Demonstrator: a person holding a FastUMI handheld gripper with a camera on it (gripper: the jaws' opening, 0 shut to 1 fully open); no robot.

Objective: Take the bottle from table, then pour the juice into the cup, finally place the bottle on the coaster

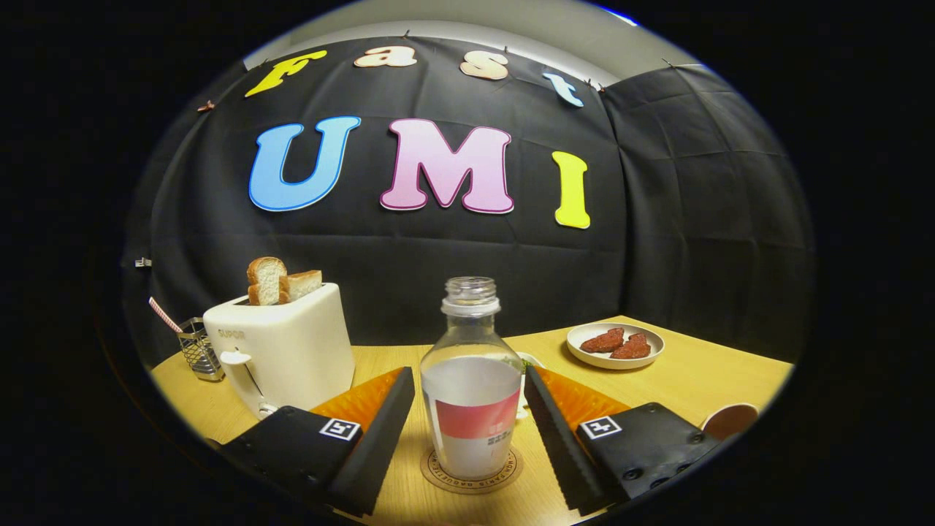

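Black cloth is walling the booth behind a pale wooden table, and we are looking along the gripper from just above the tabletop; its two fingers are standing apart, one on either side of the bottle, with a clear gap on each side, so we are holding nothing. The bottle is standing upright and uncapped between the fingers, its base sitting on the round coaster; it looks as though the last step is done or nearly so, and we are judging that the release is what is in hand.

To do it well, we are wanting to draw the gripper straight back along its own line, keeping both fingers wide so neither ribbed face is brushing the label; a sideways drift could be tipping a light, open bottle off the coaster.

Around it, a white toaster with two slices of bread is standing beyond the left finger, and a small wire basket holding a striped straw is sitting further left; a plate with two reddish pieces of food is lying beyond the right finger. A small white thing is peeking out just behind the bottle; we cannot tell what it is. Something round and brown is showing at the right finger's outer side; possibly the cup, though we cannot be sure. Nothing is lying in the path backward.
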